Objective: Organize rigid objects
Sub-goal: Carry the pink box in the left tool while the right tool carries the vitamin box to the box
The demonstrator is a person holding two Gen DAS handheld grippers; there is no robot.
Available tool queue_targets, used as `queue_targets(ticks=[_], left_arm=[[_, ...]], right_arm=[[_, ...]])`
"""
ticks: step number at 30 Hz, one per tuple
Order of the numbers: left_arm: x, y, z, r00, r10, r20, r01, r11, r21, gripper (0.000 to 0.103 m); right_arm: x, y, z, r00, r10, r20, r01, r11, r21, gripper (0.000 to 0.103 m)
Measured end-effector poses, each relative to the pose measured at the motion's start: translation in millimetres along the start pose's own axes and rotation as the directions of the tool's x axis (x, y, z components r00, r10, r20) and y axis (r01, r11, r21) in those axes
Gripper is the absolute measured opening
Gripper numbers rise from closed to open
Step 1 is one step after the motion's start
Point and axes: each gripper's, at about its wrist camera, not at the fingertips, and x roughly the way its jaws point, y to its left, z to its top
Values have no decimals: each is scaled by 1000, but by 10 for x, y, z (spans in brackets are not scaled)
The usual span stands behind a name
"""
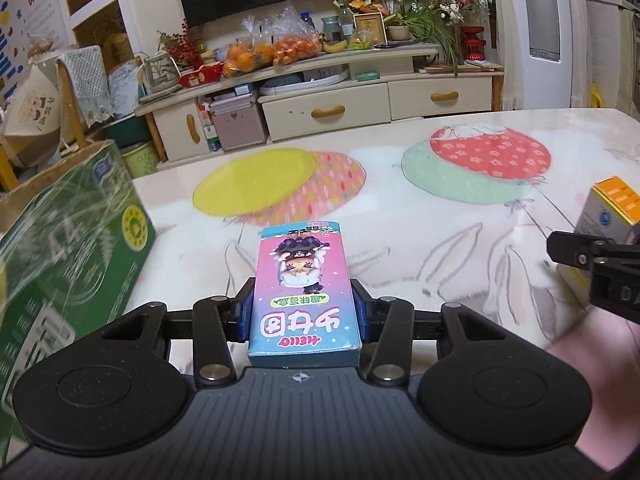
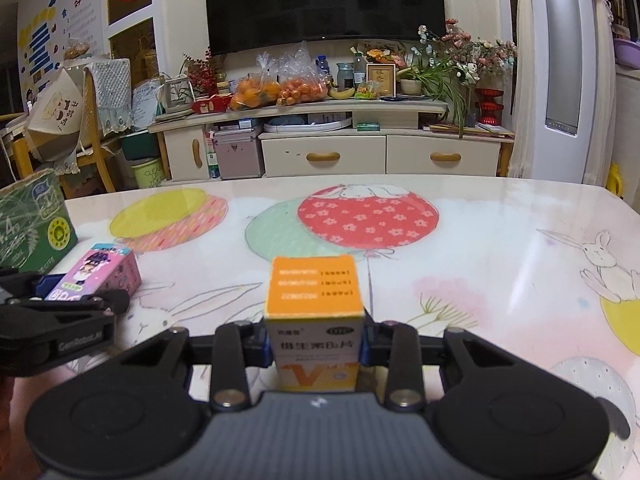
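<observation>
While both my hands hover over the table (image 2: 480, 240), its cloth printed with balloons and rabbits spreads out ahead of me, and beyond its far edge stands a cream TV cabinet (image 2: 360, 156) with bags of oranges (image 2: 280, 90) on top. At my left, on the table's near corner, sits a big green carton (image 1: 76, 248); its printing is smeared in the left wrist view, so I cannot read it, and its top seems to be open.

My left gripper (image 1: 302, 312) is clamped on a pink and blue box (image 1: 304, 292) with a cartoon girl on its face. The blue pads (image 1: 240, 312) press its two long sides, and the box lies flat along the fingers, its far end pointing toward the yellow balloon. In the right wrist view that same box appears just beside the green carton, apart from it.

My right gripper (image 2: 316, 344) is closed on a small orange and white box (image 2: 314, 320); its pads grip the lower, white part while the orange top face tilts toward the camera. This box is well right of the pink one, over the balloon string on the cloth. Whether either box rests on the table or is lifted clear, I cannot tell.
</observation>
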Motion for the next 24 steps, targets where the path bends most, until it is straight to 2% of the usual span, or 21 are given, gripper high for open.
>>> queue_targets(ticks=[12,24], left_arm=[[-271,58,-112,999,-35,-2,35,999,-13,56],[-506,162,-95,995,-88,39,90,995,-52,56]], right_arm=[[-206,156,-152,1000,-11,1,11,999,-47,34],[-535,346,-287,1000,-7,-11,6,1000,-27,34]])
